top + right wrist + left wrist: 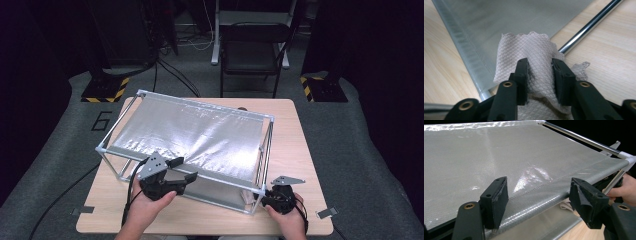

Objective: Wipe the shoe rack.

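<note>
A metal-tube rack (266,145) stands on the wooden table (300,150), with a silvery mesh sheet (190,132) stretched across its top. My left gripper (183,169) hovers open over the sheet's front edge (541,195), one jaw to each side and nothing between them (539,190). At the rack's front right corner my right gripper (263,199) is shut on a beige quilted cloth (531,47). The cloth (247,196) lies on the lower mesh shelf (499,22) and drapes over a chrome rod (586,27).
A black chair (252,50) stands beyond the table's far edge. Black stands with yellow-striped bases (105,90) flank it on the grey floor. Bare table surface (614,50) lies right of the rack. The hand holding the right gripper (624,188) is beside the rack's corner post.
</note>
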Available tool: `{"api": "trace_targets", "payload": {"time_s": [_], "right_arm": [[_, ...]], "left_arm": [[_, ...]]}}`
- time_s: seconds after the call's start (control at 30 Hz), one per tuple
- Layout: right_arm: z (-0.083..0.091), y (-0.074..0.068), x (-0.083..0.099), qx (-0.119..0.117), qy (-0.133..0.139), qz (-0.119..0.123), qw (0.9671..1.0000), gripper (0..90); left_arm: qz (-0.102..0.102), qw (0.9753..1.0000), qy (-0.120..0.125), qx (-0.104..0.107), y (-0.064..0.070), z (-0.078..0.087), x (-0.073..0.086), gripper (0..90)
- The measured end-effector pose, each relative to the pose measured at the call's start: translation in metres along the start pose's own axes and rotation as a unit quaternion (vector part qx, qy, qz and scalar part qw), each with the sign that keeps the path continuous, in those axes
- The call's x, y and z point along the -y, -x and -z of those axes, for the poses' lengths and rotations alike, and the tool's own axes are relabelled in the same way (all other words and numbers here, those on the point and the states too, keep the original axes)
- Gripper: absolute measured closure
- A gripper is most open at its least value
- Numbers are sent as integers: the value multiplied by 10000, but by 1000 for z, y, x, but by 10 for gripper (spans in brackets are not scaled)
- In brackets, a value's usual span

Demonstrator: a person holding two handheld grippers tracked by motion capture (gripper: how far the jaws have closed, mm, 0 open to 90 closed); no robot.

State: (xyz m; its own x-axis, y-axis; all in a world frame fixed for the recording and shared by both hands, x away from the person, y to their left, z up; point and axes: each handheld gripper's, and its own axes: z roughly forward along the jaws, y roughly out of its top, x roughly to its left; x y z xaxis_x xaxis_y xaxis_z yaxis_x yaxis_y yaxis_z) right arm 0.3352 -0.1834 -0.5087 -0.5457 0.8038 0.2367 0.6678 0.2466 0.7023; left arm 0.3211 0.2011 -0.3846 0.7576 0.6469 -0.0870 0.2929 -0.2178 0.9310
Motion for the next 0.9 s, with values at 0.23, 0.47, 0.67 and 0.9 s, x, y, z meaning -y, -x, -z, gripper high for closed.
{"api": "trace_targets", "payload": {"time_s": [0.23, 0.47, 0.67, 0.9], "right_arm": [[14, 7, -16, 42, 200, -54, 9998, 698], [37, 10, -38, 18, 490, -105, 9987, 699], [57, 11, -53, 2, 631, -49, 9980, 699], [75, 7, -66, -20, 846, 62, 9964, 701]], "left_arm": [[33, 10000, 8, 38, -1, 0, 0, 321], [56, 10000, 15, 39, -1, 0, 0, 322], [49, 10000, 6, 40, -1, 0, 0, 321], [72, 10000, -5, 48, -1, 0, 0, 322]]}}
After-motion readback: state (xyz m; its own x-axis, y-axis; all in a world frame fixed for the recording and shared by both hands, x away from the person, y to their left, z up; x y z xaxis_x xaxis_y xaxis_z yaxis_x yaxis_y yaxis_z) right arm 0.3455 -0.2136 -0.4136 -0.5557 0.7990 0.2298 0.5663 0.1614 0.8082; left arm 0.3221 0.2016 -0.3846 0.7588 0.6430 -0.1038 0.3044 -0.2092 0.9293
